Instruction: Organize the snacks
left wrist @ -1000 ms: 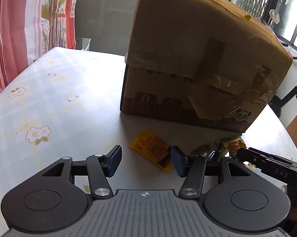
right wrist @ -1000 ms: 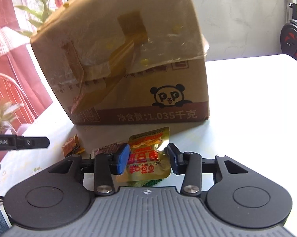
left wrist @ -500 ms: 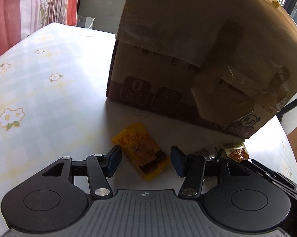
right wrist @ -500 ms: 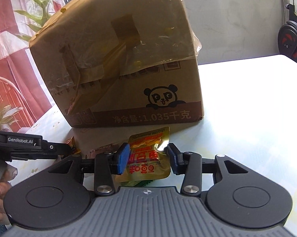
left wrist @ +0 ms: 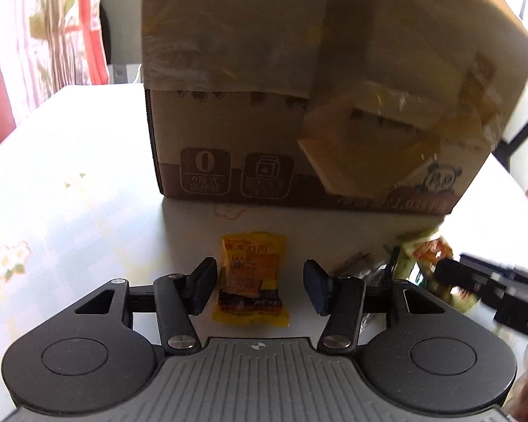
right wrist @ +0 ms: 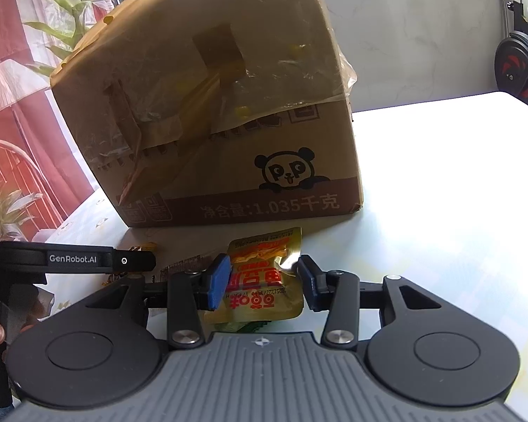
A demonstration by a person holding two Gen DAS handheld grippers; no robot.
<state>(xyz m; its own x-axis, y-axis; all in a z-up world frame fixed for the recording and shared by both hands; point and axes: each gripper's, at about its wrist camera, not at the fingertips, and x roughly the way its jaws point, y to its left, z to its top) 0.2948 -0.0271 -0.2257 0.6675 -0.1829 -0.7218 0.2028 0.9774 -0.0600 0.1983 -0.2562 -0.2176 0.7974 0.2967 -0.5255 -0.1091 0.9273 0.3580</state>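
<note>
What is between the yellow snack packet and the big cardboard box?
Nothing: in the left wrist view, only bare tablecloth separates the yellow snack packet from the cardboard box.

**A sunlit room behind a flowered worktop**

The worktop (left wrist: 53, 183) wears a pale cloth printed with small flowers, washed out by strong daylight on its right side. Red and white curtains (left wrist: 70, 28) hang behind it on the left. A marbled white wall (right wrist: 422, 35) stands on the right, beside a black exercise bike (right wrist: 520, 66).
</note>
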